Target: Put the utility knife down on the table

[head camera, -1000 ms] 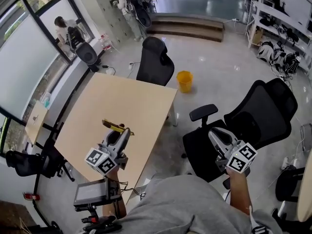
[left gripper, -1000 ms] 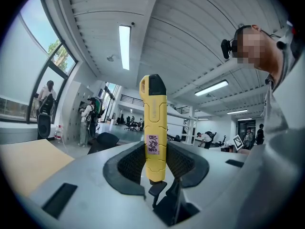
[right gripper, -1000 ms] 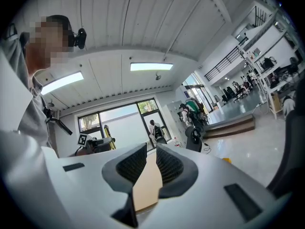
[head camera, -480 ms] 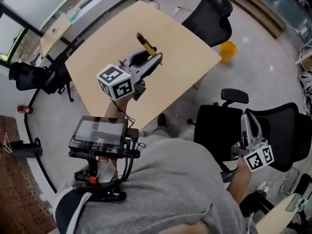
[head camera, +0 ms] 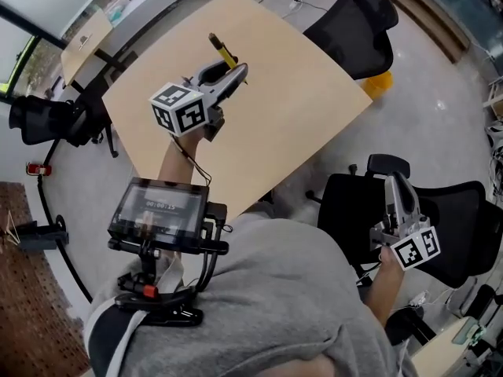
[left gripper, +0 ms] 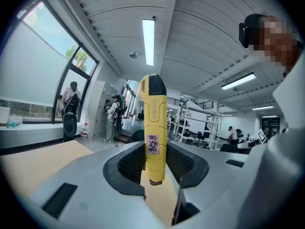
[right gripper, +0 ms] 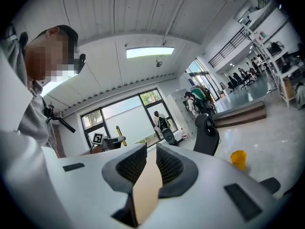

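Left claw (head camera: pixel 238 71), pinching the knife (left gripper: pixel 152 128), has edged farther over the table (head camera: pixel 299 93); right claw (head camera: pixel 391 181) pressed together, empty. Lower until the knife lies flat, then spread the claw.

This is an open-plan office or lab. Black office chairs (head camera: pixel 357 30) stand by a plain wooden table (head camera: pixel 291 108). Tall windows (left gripper: pixel 33 75), ceiling strip lights (left gripper: pixel 148 39) and shelving racks (left gripper: pixel 193 120) line the room.

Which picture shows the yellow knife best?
The left gripper view: the utility knife is close up, clamped between the jaws. The head view shows it small; the right gripper view, a tiny distant sliver.
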Tool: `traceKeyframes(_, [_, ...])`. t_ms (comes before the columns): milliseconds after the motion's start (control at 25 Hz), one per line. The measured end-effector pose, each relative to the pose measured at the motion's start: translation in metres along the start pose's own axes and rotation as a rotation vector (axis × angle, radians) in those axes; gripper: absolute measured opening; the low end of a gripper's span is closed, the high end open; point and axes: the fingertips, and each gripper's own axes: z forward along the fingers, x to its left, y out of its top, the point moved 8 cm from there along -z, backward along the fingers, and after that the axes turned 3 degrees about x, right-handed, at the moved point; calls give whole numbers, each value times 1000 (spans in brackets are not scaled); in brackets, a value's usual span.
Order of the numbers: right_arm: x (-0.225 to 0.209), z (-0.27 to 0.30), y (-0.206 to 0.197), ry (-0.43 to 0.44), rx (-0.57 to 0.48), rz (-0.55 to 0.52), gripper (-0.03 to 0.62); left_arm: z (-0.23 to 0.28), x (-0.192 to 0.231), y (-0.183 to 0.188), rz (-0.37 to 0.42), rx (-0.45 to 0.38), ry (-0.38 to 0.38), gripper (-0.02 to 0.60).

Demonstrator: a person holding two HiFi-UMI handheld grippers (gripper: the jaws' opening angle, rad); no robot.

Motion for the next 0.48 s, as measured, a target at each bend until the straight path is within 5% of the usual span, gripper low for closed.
traceKeyframes(160, [-4,45,-2,-4,32,14,61,12,73,-10,-43,43,57,126])
traceKeyframes(480, [14,46,-13,-32,108,20,61,4,164,-32,-103,124,186,126])
